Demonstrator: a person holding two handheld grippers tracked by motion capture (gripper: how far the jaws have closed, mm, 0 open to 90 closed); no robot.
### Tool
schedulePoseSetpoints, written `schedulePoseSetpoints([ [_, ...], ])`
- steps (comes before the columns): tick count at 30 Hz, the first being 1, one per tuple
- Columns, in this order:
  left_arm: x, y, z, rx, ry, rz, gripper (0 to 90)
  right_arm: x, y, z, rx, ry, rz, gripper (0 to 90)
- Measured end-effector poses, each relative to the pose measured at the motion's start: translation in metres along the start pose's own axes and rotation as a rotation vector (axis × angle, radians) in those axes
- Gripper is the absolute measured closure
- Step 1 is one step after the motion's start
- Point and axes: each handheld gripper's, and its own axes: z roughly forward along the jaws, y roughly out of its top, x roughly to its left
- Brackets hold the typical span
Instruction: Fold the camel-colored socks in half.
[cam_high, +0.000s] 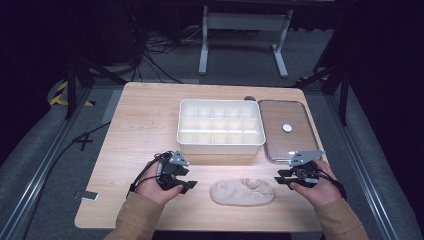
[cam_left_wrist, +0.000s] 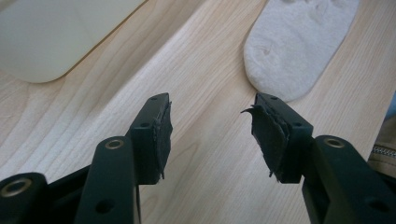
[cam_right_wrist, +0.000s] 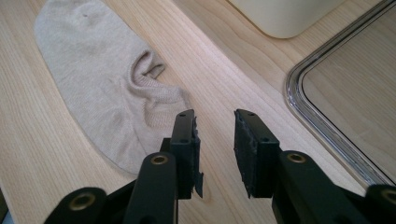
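Sock (cam_high: 243, 192) flat on desk (cam_high: 145, 125), bottom middle. Left hand-held gripper (cam_high: 186, 185) and right hand-held gripper (cam_high: 281, 181) both released, empty. Might pinch thin sock badly, slip, drag toward tray (cam_high: 220, 146).

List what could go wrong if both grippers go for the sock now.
1. The sock lies flat on the table, so the open left gripper may scrape wood rather than pinch fabric.
2. The pads look frayed, so grip may slip.
3. The right gripper is near the clear lid and might bump it.

Beige sock (cam_high: 242, 192) flat on table's (cam_high: 140, 125) near edge
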Motion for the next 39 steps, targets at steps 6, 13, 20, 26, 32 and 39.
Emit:
schedulePoseSetpoints([
  [6,-0.001,0.002,-0.004,-0.024,-0.026,-0.010,53.1,0.001,0.000,0.000,-0.002,0.004,-0.003,68.7],
  [13,-0.002,0.003,-0.004,-0.013,-0.036,-0.002,54.3,0.002,0.000,0.000,-0.002,0.006,-0.005,69.9],
  [20,-0.004,0.004,-0.005,-0.025,-0.040,0.010,55.6,0.003,0.000,-0.001,-0.002,0.017,-0.005,73.9],
  [26,-0.006,0.005,-0.005,-0.030,-0.049,0.019,56.4,0.006,0.002,0.000,0.002,0.036,-0.019,77.9],
  [32,-0.007,0.006,-0.003,-0.032,-0.054,0.018,56.4,0.013,0.006,0.005,0.001,0.065,-0.037,81.0],
  [39,-0.013,0.009,0.002,-0.022,-0.060,0.033,57.0,0.026,0.010,0.018,0.031,0.099,-0.073,89.4],
])
